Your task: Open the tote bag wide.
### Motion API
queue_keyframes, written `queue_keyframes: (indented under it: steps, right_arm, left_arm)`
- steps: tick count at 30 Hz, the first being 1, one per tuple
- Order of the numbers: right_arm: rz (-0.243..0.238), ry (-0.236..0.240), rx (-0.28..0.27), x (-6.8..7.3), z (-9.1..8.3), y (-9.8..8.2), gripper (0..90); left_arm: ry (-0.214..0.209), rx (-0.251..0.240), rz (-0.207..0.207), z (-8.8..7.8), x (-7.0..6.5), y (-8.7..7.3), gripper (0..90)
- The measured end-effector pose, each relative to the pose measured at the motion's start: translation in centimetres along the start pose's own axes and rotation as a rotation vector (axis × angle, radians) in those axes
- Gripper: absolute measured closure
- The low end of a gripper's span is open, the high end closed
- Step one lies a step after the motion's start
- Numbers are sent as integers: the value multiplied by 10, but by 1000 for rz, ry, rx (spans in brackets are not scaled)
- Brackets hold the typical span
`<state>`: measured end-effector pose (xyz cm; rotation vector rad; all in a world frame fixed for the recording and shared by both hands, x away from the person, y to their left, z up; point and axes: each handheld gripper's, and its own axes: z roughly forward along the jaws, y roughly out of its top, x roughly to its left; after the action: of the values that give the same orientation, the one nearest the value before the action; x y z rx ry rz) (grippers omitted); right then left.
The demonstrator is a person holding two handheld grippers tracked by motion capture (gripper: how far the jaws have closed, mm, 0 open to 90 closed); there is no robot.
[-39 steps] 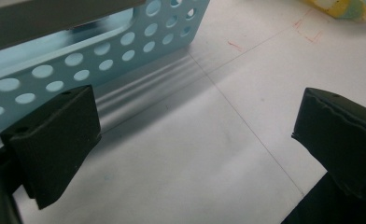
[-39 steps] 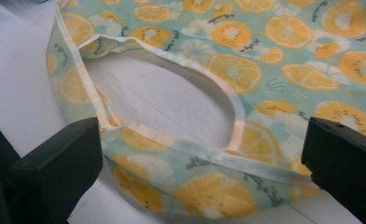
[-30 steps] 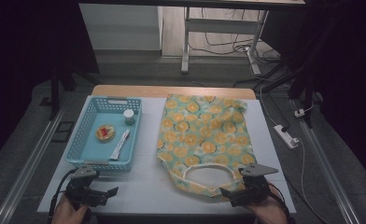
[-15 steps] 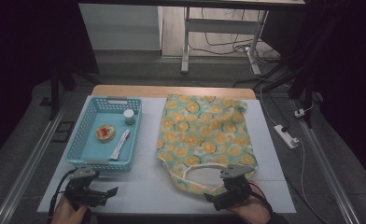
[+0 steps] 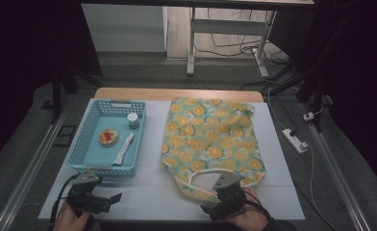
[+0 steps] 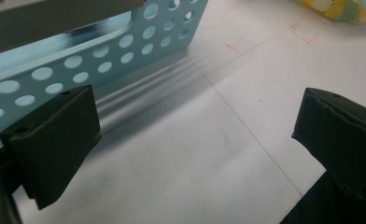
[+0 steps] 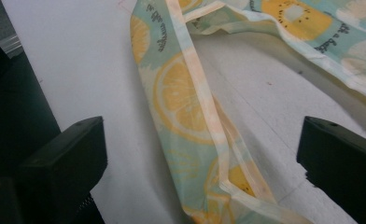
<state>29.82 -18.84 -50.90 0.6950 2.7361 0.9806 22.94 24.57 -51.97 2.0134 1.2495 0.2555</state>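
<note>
Bag: the fruit-print cloth bag [image 5: 210, 142] lies flat on the right half of the table [image 5: 153, 192], its bottom toward the far edge and its handles toward the near edge, where I work.
Handle: in the right gripper view a strap of the bag, the handle [image 7: 190, 107], runs from the top down between my two black jaws, folded on itself at the bottom and lying on the white surface.
Right gripper: my right gripper [image 5: 214, 211] sits at the near edge of the table, over the handle end of the bag. Its jaws stand wide and have just begun to close a little. The strap is between them, but neither pad presses on it.
Right hand: my right hand [image 5: 249, 219] comes in from the bottom of the high view, right behind that gripper.
Left gripper: my left gripper [image 5: 108, 199] rests near the near left corner of the table, well apart from the bag. Its jaws are wide, with bare table between them.
Basket: a light blue basket [image 5: 88, 166] with a perforated wall stands on the left half of the table, just beyond my left gripper.
In the basket: a small white jar [image 5: 133, 120] toward the far right corner, a round orange and red thing [image 5: 108, 136] in the middle, a white tube [image 5: 123, 149] lying along the right wall.
</note>
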Motion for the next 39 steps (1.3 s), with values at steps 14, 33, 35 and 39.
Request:
queue_keyframes:
  steps: [14,33,35,39]
  right_arm:
    - [-36,30,46,-7,2,-1,432]
    - [-31,70,-4,-16,-14,9,748]
    - [-24,70,-14,-18,-16,10,721]
    - [-10,57,-24,-21,-18,12,662]
  left_arm:
    - [-1,9,12,1,-1,1,7]
    - [-9,15,11,2,0,1,9]
    - [-11,16,10,2,0,1,9]
    - [-13,15,10,2,0,1,9]
